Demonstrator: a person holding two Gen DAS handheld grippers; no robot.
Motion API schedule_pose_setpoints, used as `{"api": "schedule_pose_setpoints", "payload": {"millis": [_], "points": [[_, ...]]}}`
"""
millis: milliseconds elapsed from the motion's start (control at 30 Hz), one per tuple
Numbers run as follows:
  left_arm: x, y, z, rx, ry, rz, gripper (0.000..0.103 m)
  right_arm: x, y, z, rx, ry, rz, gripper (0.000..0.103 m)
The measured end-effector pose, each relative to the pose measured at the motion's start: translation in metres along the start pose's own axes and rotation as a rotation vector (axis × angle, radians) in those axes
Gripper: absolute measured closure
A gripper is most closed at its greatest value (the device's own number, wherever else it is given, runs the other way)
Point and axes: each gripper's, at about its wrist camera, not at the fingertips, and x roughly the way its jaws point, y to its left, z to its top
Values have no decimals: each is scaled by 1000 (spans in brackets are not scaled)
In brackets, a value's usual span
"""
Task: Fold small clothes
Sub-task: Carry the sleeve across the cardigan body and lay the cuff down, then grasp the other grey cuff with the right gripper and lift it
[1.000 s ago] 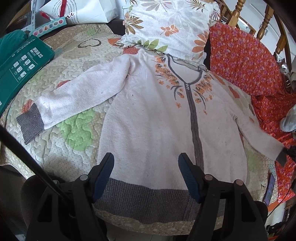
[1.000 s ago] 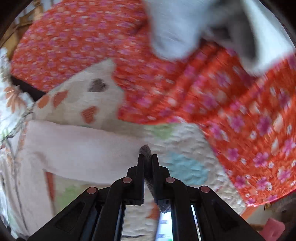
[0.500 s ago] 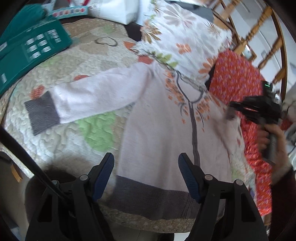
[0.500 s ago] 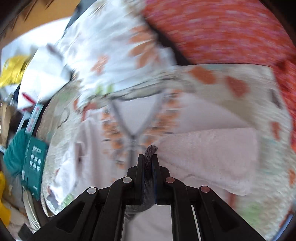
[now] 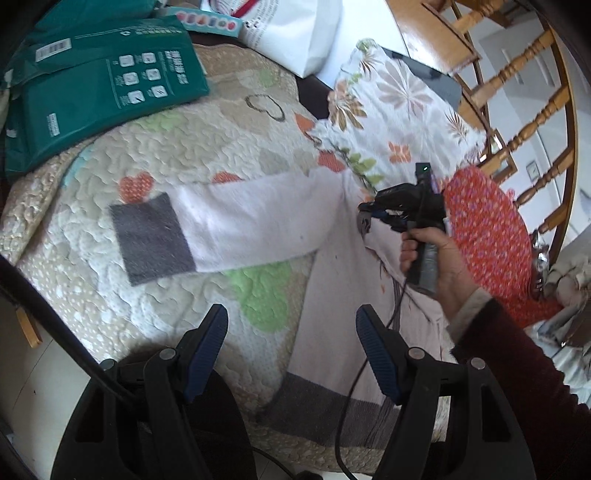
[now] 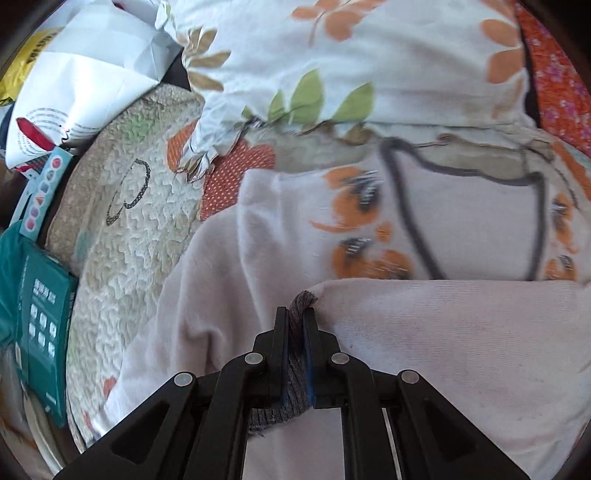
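A pale pink cardigan (image 5: 332, 295) with grey trim and orange flowers lies flat on a quilt (image 5: 147, 155). Its left sleeve (image 5: 251, 221) stretches out sideways and ends in a grey cuff (image 5: 151, 238). My left gripper (image 5: 291, 314) hovers open over the quilt beside the cardigan's hem, holding nothing. My right gripper (image 6: 295, 317) pinches the other sleeve's grey cuff (image 6: 297, 369); its jaws are opening, with the cuff still between the pads. That sleeve (image 6: 461, 332) is folded across the chest below the neckline. The left wrist view shows the right gripper (image 5: 365, 221) in a hand near the left shoulder.
A green package (image 5: 99, 88) lies on the quilt's far left corner, with a white bag (image 5: 295, 29) behind it. A floral pillow (image 5: 399, 107) sits above the collar and red flowered cloth (image 5: 487, 229) to the right. Wooden chair spindles (image 5: 532, 92) stand behind.
My right gripper carried the cuff from the right edge across the cardigan's chest, folding the sleeve over. My left gripper slid left and rolled, so the outstretched left sleeve fills its view.
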Motion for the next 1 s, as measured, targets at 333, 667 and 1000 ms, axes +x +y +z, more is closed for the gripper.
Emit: {"api": "schedule_pose_setpoints", "payload": {"millis": [333,667,1000], "points": [[-22,45,12,-114,-82,65,32,-37,70,-34,-189,-46,129,61],[-80,95,23,-230,-225,229,32,-24,226,-207,-902,119,178,38],[-85,96,14,-226,-211,268,32,15,279,-285,-1136,23,69,43]]}}
